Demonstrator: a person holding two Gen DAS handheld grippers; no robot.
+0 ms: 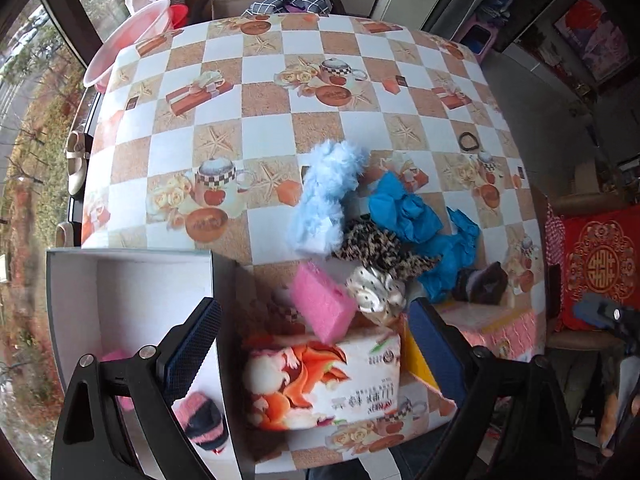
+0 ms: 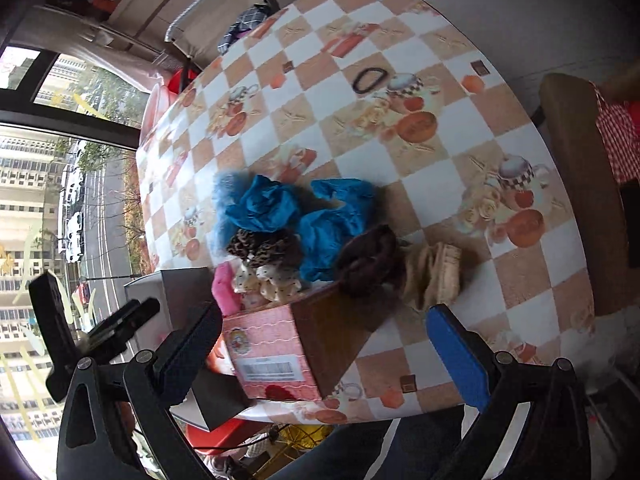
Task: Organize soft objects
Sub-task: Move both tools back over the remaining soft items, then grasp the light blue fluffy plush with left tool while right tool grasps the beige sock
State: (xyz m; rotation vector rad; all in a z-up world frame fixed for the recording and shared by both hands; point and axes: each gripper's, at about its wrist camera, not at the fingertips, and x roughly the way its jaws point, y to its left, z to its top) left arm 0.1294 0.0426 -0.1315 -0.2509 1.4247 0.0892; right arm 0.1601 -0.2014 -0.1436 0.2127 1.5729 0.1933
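Beside the white box [image 1: 132, 280], a pink sponge [image 1: 322, 306] lay atop a tissue pack [image 1: 324, 384], left gripper [image 1: 316, 356] spread wide around both, right gripper [image 2: 324, 340] likewise gaped, empty, above a pink carton [image 2: 272, 344].

The pink item [image 1: 114, 358] inside the white box [image 1: 132, 276] is mostly hidden behind the left gripper's finger [image 1: 188, 348]; its kind cannot be determined. The yellow object [image 1: 416, 360] is largely covered by the other finger. The pink sponge [image 2: 224, 290] shows only as a sliver behind the scrunchies in the right wrist view. The barcode label [image 2: 268, 368] on the pink carton is blurred, unreadable.
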